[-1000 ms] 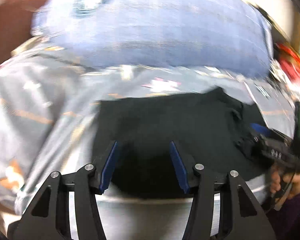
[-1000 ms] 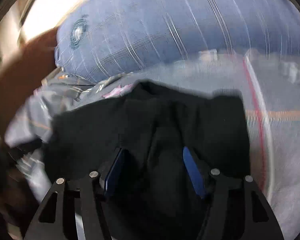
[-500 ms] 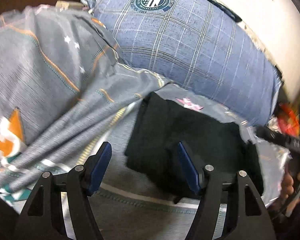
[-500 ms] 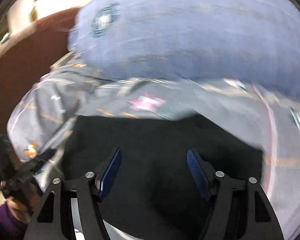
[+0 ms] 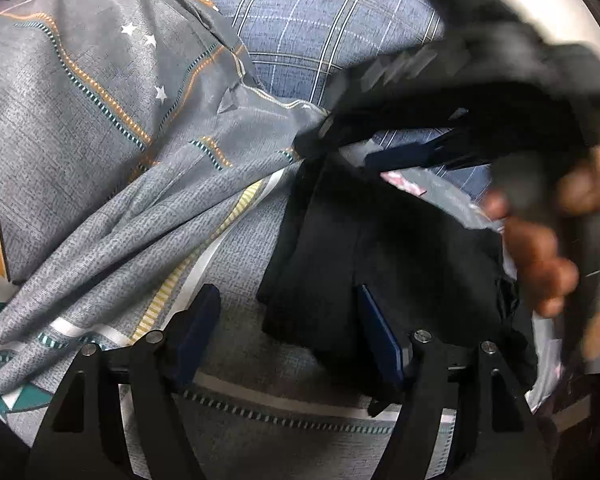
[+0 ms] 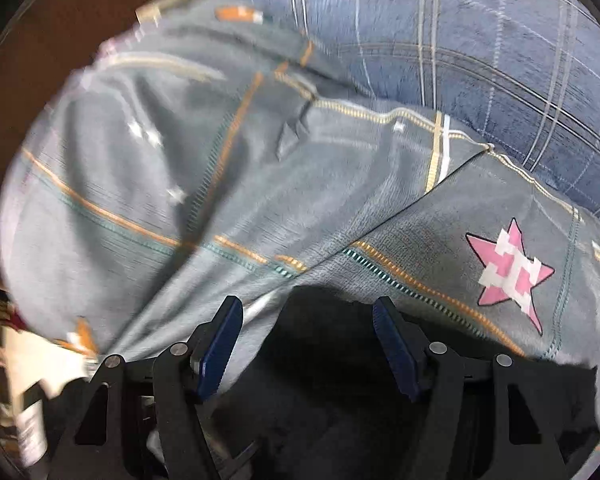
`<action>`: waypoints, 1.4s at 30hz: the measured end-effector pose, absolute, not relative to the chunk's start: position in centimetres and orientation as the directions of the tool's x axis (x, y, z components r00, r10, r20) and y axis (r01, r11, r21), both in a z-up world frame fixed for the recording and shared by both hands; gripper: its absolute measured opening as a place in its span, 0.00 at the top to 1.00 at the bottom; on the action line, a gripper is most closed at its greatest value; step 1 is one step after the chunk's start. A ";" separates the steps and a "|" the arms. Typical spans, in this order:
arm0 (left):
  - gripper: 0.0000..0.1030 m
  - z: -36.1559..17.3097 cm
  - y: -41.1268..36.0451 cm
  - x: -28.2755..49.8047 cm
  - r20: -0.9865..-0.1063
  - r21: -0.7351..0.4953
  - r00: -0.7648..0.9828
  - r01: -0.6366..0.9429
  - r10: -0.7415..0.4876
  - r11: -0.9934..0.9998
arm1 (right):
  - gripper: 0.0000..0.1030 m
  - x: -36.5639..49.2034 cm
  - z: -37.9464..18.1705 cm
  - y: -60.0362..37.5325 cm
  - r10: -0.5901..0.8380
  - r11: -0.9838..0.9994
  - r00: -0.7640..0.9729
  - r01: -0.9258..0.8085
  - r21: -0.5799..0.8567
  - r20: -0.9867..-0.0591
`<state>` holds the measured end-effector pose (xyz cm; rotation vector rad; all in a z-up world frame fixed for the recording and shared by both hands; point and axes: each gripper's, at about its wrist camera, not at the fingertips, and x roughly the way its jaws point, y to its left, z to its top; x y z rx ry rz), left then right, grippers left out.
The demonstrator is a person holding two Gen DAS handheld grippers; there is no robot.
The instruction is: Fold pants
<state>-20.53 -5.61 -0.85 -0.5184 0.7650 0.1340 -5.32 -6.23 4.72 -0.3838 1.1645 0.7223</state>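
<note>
The bed, spread with a grey patterned sheet, carries everything here, with a rumpled grey duvet heaped at the left and a big blue checked pillow at the far side. The black pants lie on the sheet just in front of the pillow, already gathered into a compact, layered bundle whose left edge shows several stacked folds. They look like light, soft, limp cloth: it will drape and sag from wherever it is lifted, and the layers will likely slide over each other unless they are caught together. The best hold, then, seems to be an edge or corner where all layers meet, pinched deep enough to trap the whole stack, one corner per gripper so the fold stays square. The left gripper hangs over the bundle's near left corner; its jaws have just been opening and stand spread, the corner lying between them with neither pad pressing it. The right gripper, seen blurred across the left view with a hand on its handle, sits above the far edge of the pants, jaws spread, dark cloth beneath and nothing pinched.
</note>
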 end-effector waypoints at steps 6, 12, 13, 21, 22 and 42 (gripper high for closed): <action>0.31 -0.9 -5.1 -21.1 -0.687 -0.419 0.723 -0.306 -0.077 0.855 | 0.56 -5.1 1.0 -5.9 0.221 0.679 0.238 -0.734 -0.026 -0.946; 0.31 -0.4 -5.1 -21.6 -0.646 -0.472 0.754 -0.271 -0.120 0.839 | 0.74 -5.2 4.4 -9.8 0.344 0.724 0.231 -0.682 0.101 -0.910; 0.31 -0.1 -5.2 -21.8 -0.633 -0.476 0.764 -0.257 -0.125 0.841 | 0.74 -5.3 5.1 -10.7 0.376 0.728 0.229 -0.673 0.134 -0.898; 0.25 2.3 -7.2 -23.4 -0.491 -0.503 0.847 -0.084 -0.204 0.860 | 0.76 -7.2 10.9 -17.5 0.547 0.737 0.335 -0.627 0.252 -0.768; 0.23 2.7 -7.6 -23.7 -0.475 -0.492 0.855 -0.061 -0.209 0.869 | 0.76 -7.4 11.3 -17.9 0.558 0.738 0.348 -0.623 0.259 -0.753; 0.16 6.8 -11.9 -21.7 -0.461 -0.333 0.812 0.217 -0.359 0.918 | 0.76 -10.3 14.7 -26.9 0.681 0.711 0.407 -0.568 0.414 -0.609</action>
